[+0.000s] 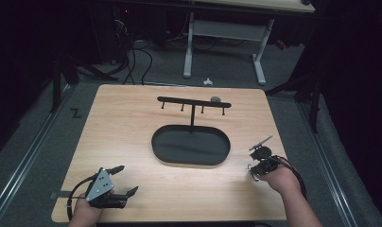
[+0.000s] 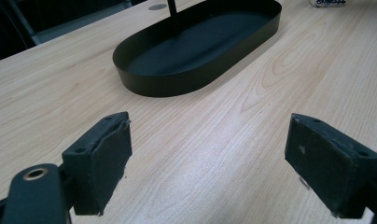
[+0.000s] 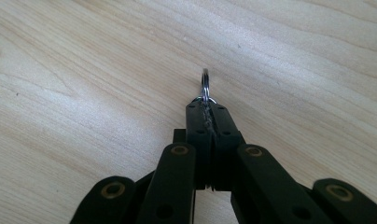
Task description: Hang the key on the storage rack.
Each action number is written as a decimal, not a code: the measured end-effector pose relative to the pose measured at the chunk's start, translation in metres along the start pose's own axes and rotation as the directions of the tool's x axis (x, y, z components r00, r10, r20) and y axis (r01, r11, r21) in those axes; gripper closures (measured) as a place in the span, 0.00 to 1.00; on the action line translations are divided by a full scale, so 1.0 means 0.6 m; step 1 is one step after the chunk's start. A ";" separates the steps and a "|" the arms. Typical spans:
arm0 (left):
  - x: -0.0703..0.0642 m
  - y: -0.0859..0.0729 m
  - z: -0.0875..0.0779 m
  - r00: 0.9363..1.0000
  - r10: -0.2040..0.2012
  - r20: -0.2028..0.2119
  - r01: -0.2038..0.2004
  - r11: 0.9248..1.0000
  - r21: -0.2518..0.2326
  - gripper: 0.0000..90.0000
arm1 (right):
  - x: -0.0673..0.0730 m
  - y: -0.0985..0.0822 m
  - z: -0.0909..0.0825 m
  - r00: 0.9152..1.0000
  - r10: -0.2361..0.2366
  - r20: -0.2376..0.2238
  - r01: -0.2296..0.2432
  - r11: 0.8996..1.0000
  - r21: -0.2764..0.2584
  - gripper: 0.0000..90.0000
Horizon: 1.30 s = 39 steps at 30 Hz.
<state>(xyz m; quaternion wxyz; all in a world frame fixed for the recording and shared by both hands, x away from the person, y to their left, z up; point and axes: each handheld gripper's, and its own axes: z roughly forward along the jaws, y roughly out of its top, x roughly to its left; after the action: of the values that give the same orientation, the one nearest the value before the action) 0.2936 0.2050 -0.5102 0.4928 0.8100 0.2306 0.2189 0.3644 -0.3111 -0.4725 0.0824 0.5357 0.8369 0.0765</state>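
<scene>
White-legged desk point(image 1: 224, 42) and floor cables point(image 1: 137, 61) beyond the table point(image 1: 127, 132).

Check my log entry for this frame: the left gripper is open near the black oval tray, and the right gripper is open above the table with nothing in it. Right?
Not quite. The right gripper is shut on a small metal ring, as the right gripper view shows. The rest holds: the left gripper is open near the black oval tray.

The table point(image 1: 132, 142) is pale wood with a flowing grain. The oval tray point(image 1: 191, 145) and its rack point(image 1: 194, 102) are matt black. A silver ring point(image 3: 205, 84) shows between black jaws.
</scene>
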 end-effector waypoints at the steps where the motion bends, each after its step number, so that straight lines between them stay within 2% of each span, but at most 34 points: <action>1: 0.000 0.000 0.000 1.000 0.000 0.000 0.000 1.000 0.000 0.17 | 0.000 0.000 0.000 1.000 0.000 0.000 0.000 1.000 0.000 0.98; 5: 0.000 0.000 0.000 1.000 0.000 0.000 0.000 1.000 0.000 0.17 | 0.000 -0.001 -0.005 1.000 0.013 -0.026 -0.014 1.000 -0.021 0.99; 10: 0.000 0.000 0.000 1.000 0.001 0.002 -0.001 1.000 0.002 0.17 | 0.001 -0.007 -0.021 0.999 0.026 -0.031 -0.028 0.997 -0.067 0.98; 15: -0.002 0.000 0.001 1.000 0.002 0.002 -0.002 1.000 0.000 0.17 | 0.008 -0.014 -0.037 0.999 0.015 -0.036 -0.019 0.995 -0.101 0.99; 20: -0.002 0.001 0.003 1.000 0.010 0.000 -0.010 1.000 0.001 0.17 | 0.011 -0.016 -0.055 0.998 0.028 -0.055 -0.035 0.990 -0.137 0.98; 22: -0.002 0.003 0.005 1.000 0.003 -0.005 -0.003 1.000 -0.008 0.17 | 0.012 -0.017 -0.061 0.998 0.030 -0.054 -0.037 0.989 -0.140 0.98; 26: -0.004 0.005 0.009 1.000 0.017 -0.002 -0.017 1.000 -0.005 0.17 | 0.016 -0.017 -0.074 0.998 0.042 -0.052 -0.049 0.987 -0.152 0.98; 32: -0.005 0.006 0.010 1.000 0.021 0.003 -0.021 1.000 -0.001 0.17 | 0.021 -0.012 -0.092 0.998 0.058 -0.027 -0.062 0.985 -0.161 0.98; 39: -0.005 0.005 0.007 1.000 0.022 -0.003 -0.022 1.000 -0.002 0.17 | 0.028 -0.003 -0.107 0.998 0.044 -0.035 -0.049 0.985 -0.163 0.98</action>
<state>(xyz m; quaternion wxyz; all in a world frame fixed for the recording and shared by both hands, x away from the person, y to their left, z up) 0.2940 0.1989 -0.5100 0.4907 0.8118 0.2220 0.2256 0.3419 -0.2990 -0.4110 0.1110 0.5454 0.8162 0.1552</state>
